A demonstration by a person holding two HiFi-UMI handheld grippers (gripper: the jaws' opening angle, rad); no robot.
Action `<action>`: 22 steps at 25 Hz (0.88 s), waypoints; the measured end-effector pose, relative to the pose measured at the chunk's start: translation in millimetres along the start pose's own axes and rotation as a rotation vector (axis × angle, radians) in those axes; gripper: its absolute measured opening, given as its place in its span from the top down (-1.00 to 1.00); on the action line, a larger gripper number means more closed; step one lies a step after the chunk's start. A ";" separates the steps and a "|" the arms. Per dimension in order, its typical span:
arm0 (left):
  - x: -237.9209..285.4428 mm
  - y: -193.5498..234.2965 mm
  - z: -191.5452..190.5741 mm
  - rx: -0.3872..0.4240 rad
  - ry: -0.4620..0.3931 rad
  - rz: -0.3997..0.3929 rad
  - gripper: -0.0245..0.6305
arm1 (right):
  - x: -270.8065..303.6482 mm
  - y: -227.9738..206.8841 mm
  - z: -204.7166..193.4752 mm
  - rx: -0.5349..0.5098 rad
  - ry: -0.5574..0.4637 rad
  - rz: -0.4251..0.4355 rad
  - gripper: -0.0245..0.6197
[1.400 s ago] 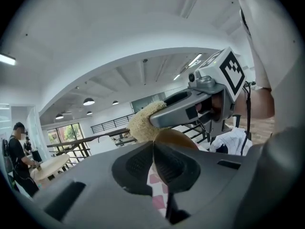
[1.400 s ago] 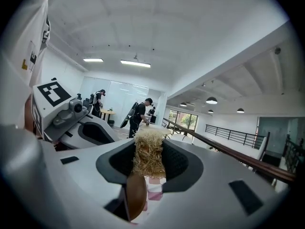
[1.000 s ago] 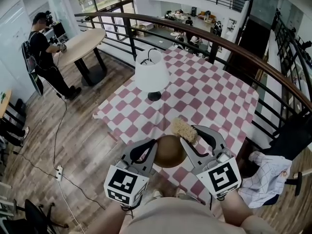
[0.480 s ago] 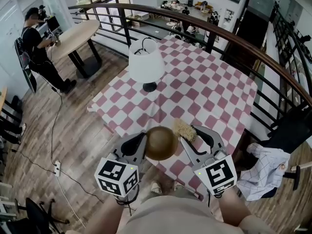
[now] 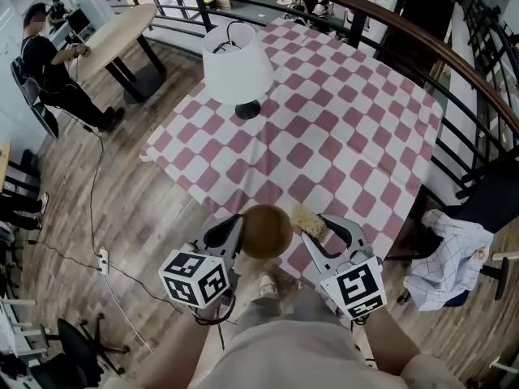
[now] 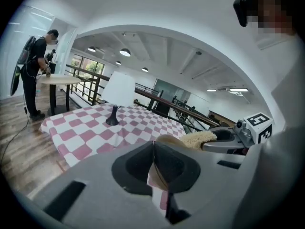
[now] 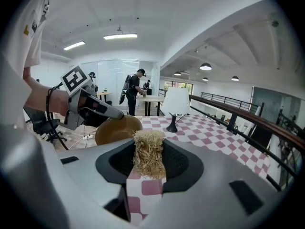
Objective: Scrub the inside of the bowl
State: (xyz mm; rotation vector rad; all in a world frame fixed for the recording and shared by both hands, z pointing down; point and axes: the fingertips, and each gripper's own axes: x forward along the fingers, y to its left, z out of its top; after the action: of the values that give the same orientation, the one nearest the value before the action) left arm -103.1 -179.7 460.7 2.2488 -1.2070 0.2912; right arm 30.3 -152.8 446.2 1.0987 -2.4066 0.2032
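Note:
My left gripper [image 5: 237,227] is shut on the rim of a brown wooden bowl [image 5: 267,231], holding it in the air over the near edge of the checkered table [image 5: 349,136]. In the left gripper view the thin rim [image 6: 155,168] runs between the closed jaws. My right gripper [image 5: 323,227] is shut on a straw-coloured scrubber [image 5: 310,219], which sits right beside the bowl's right side. The right gripper view shows the scrubber [image 7: 149,149] clamped between the jaws, with the bowl [image 7: 118,129] and the left gripper [image 7: 90,108] just beyond it to the left.
A white lamp [image 5: 237,65] stands on the far left of the table. A dark railing [image 5: 478,96] curves round the right and far sides. A chair with a checked shirt [image 5: 450,259] is at the right. A person [image 5: 49,63] stands by a round table [image 5: 113,35].
The bowl has shifted a little left and up, closer to the left gripper. The scrubber stays at its right side. The head view has pulled back, showing more of the table.

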 end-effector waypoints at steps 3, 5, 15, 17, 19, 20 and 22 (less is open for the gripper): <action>22.9 9.6 -14.1 -0.028 0.013 -0.015 0.86 | 15.1 -9.4 -22.3 0.032 0.029 0.001 0.46; 33.9 11.0 -27.2 -0.053 0.029 -0.026 0.86 | 20.5 -11.2 -39.5 0.038 0.060 0.000 0.46; 77.7 20.8 -89.3 -0.140 0.097 -0.091 0.86 | 39.6 -18.8 -110.0 0.121 0.153 0.009 0.46; 86.6 23.6 -97.5 -0.155 0.098 -0.096 0.86 | 43.7 -20.9 -120.3 0.133 0.167 0.011 0.46; 94.2 25.4 -106.5 -0.182 0.091 -0.096 0.86 | 47.4 -23.0 -131.3 0.142 0.185 0.013 0.46; 97.6 25.6 -111.9 -0.196 0.088 -0.095 0.86 | 48.8 -24.2 -137.0 0.146 0.194 0.013 0.46; 103.2 26.5 -123.9 -0.218 0.091 -0.090 0.86 | 51.4 -26.2 -148.1 0.154 0.212 0.013 0.46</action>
State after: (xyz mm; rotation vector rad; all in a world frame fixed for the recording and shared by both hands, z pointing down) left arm -57.0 -192.1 617.0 2.0716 -1.0354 0.2139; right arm 75.2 -156.6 598.6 1.0700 -2.2388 0.4912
